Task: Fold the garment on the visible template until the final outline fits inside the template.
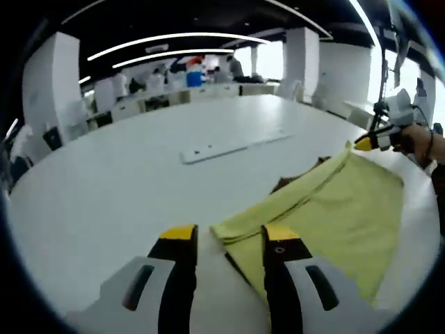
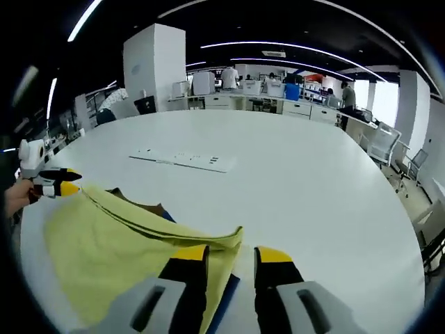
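Note:
A yellow garment point(image 1: 334, 209) point(image 2: 104, 257) lies on the white table point(image 1: 125, 181) point(image 2: 313, 195), its near edge folded over and raised in a ridge between the two grippers. Dark brown template point(image 1: 290, 183) point(image 2: 142, 206) peeks out under that edge, and a blue part point(image 2: 224, 292) shows by my right jaws. My left gripper point(image 1: 231, 235) point(image 2: 68, 183) pinches one corner of the ridge. At the other corner is my right gripper point(image 2: 231, 254) point(image 1: 363, 143), held by a hand point(image 1: 417, 142), with cloth between its jaws. The rest of the template is hidden under the fabric.
A long white strip point(image 1: 233, 146) point(image 2: 184, 160) lies flat mid-table beyond the garment. Office desks, pillars and people stand far behind. Chairs point(image 2: 389, 142) sit past the table's right edge. Bare tabletop stretches beyond and beside the garment.

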{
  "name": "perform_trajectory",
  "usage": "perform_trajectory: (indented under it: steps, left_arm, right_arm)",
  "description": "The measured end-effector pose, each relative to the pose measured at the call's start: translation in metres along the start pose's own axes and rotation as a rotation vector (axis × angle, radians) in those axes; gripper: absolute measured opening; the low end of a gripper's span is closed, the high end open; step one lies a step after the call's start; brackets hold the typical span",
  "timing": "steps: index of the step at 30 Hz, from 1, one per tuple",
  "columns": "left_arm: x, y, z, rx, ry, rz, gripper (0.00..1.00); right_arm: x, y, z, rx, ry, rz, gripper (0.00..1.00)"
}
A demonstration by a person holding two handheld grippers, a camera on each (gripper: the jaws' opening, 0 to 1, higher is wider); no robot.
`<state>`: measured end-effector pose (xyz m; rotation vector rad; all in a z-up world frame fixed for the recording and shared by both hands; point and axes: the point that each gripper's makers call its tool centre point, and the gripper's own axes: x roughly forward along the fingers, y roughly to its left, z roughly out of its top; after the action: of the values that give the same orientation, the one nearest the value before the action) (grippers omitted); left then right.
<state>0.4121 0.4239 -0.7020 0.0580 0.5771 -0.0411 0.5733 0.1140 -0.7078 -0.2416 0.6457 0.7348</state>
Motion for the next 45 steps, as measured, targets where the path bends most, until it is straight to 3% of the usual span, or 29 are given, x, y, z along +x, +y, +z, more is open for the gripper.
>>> perform_trajectory:
  steps: [7,8,9,17,19,22,27,30,33,40,45]
  left_arm:
    - [0.017,0.007,-0.011,0.085,0.05,0.039,0.32]
    - [0.019,0.006,-0.002,0.056,-0.001,0.032,0.32]
    - [0.019,0.007,-0.005,0.061,0.022,0.032,0.32]
    - [0.033,0.013,0.006,0.052,0.001,0.078,0.32]
    - [0.035,0.02,0.007,0.047,0.007,0.117,0.33]
    - [0.038,0.02,0.009,-0.028,-0.012,0.119,0.31]
    - [0.034,0.024,0.013,-0.064,-0.026,0.142,0.34]
    - [0.03,0.035,0.012,-0.192,-0.041,0.183,0.31]
    - [0.029,0.041,0.008,-0.237,-0.038,0.195,0.32]
    - [0.034,0.034,0.005,-0.223,-0.034,0.157,0.26]
    - [0.039,0.036,0.002,-0.245,-0.021,0.17,0.22]
  right_arm:
    - [0.008,0.005,-0.004,0.013,0.0,0.003,0.25]
    - [0.011,0.005,-0.004,0.021,-0.004,0.001,0.26]
    - [0.014,0.003,-0.003,0.032,-0.01,-0.004,0.26]
    - [0.026,-0.002,0.003,0.099,-0.047,-0.031,0.27]
    - [0.028,-0.003,0.003,0.112,-0.054,-0.048,0.27]
    - [0.03,-0.008,0.008,0.146,-0.079,-0.064,0.27]
    - [0.029,-0.009,0.01,0.174,-0.088,-0.069,0.27]
    - [0.025,-0.011,0.011,0.18,-0.088,-0.077,0.26]
    - [0.023,-0.012,0.011,0.181,-0.084,-0.084,0.26]
    - [0.025,-0.009,0.012,0.159,-0.085,-0.067,0.21]
    - [0.031,-0.006,0.011,0.138,-0.088,-0.054,0.06]
